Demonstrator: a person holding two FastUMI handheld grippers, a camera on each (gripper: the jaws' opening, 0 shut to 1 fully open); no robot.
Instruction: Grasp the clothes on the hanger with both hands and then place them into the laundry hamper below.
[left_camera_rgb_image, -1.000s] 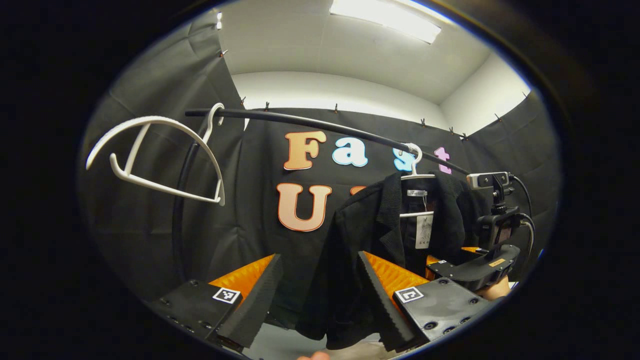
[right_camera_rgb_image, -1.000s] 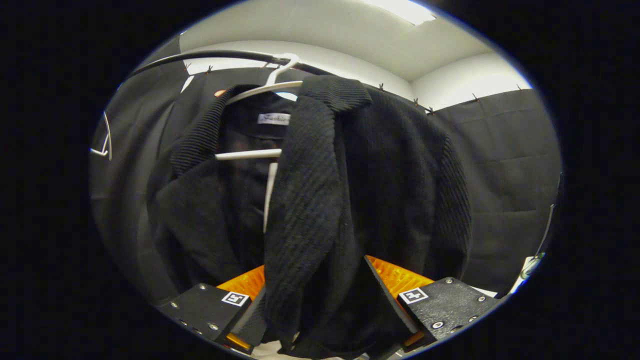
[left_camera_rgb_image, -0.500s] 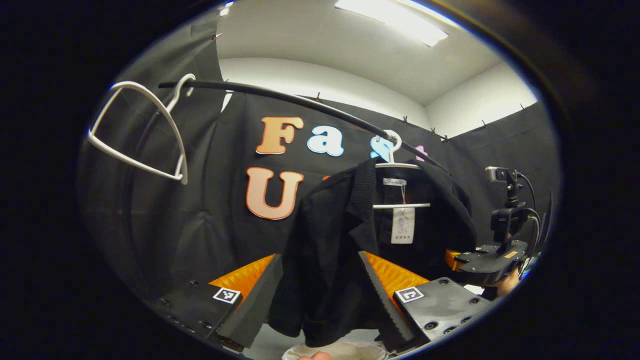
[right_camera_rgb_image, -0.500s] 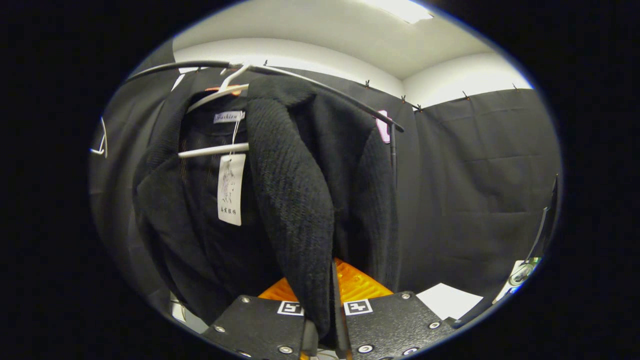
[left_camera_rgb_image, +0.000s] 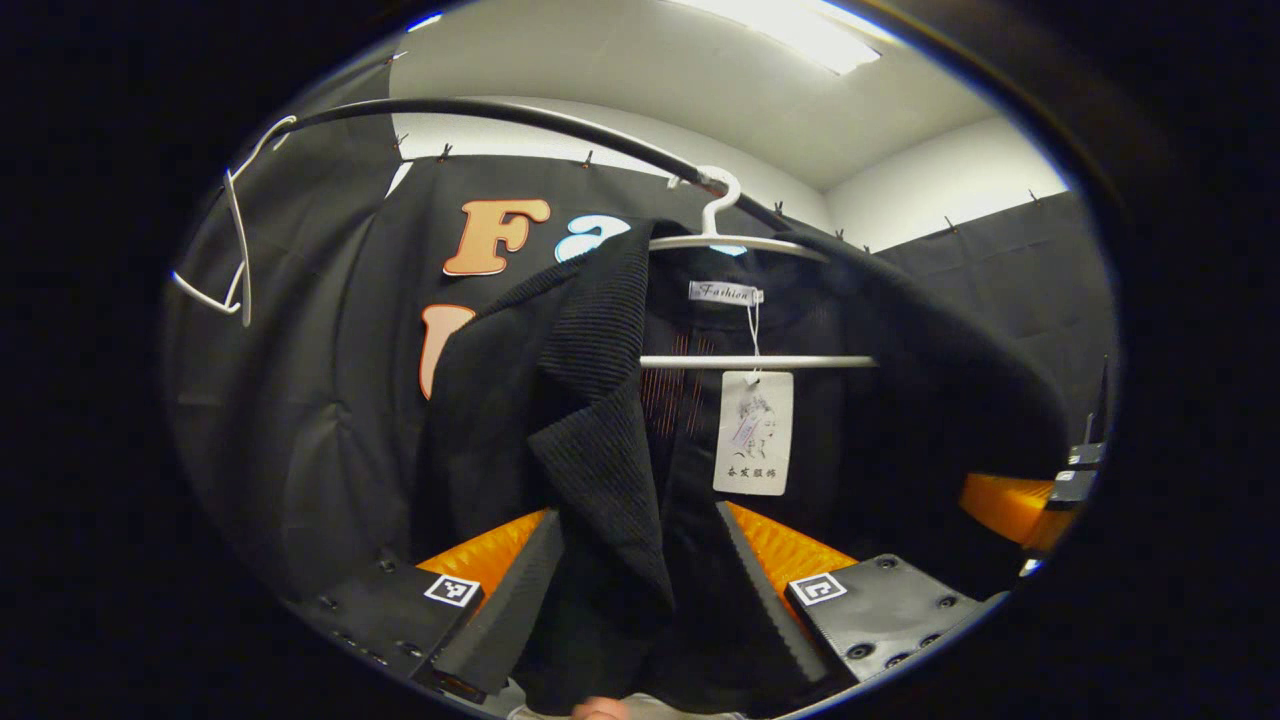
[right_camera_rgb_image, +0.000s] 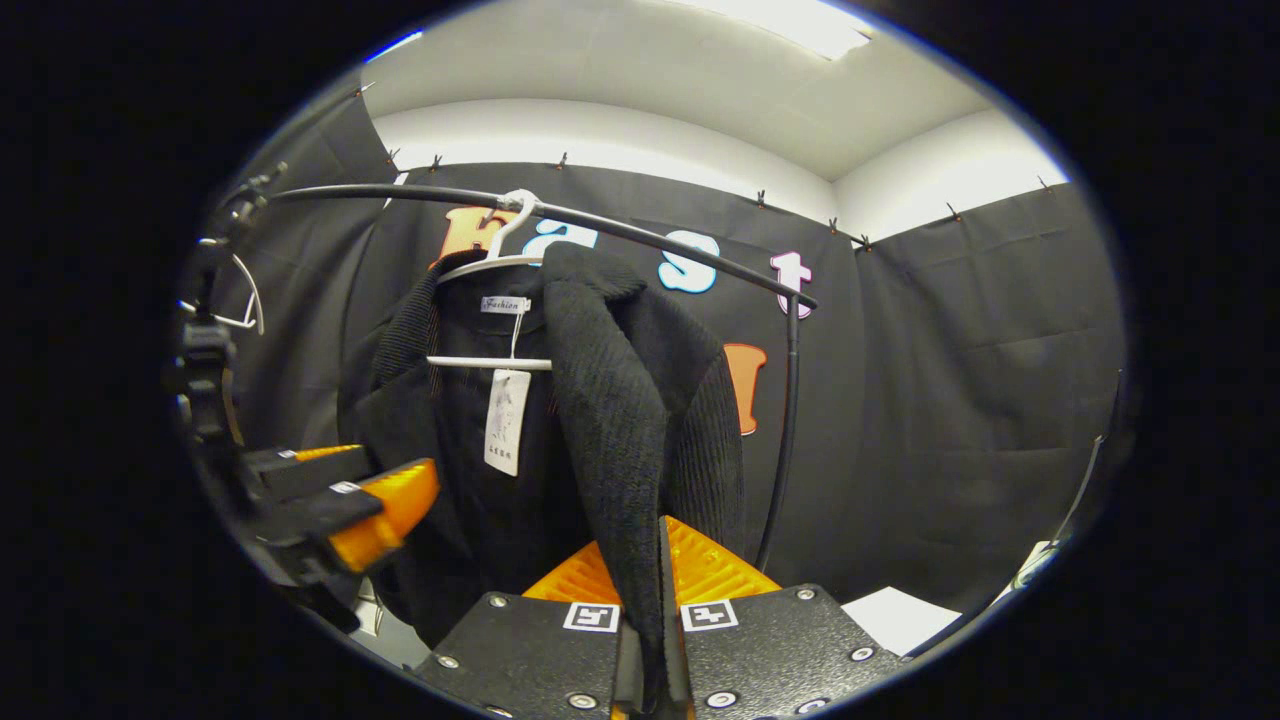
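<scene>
My right gripper (right_camera_rgb_image: 652, 640) is closed on the front edge of the black jacket (right_camera_rgb_image: 610, 420), which hangs on the white hanger (left_camera_rgb_image: 740, 240) – my left gripper (left_camera_rgb_image: 640, 590) is wide open around the other lapel, ready to pinch it.

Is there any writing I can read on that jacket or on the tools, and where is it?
Neck label in the black jacket: one script word, too soft to quote.
Hang tag: a drawing and small characters, too blurred.
Left gripper: square coded markers, no words.
</scene>
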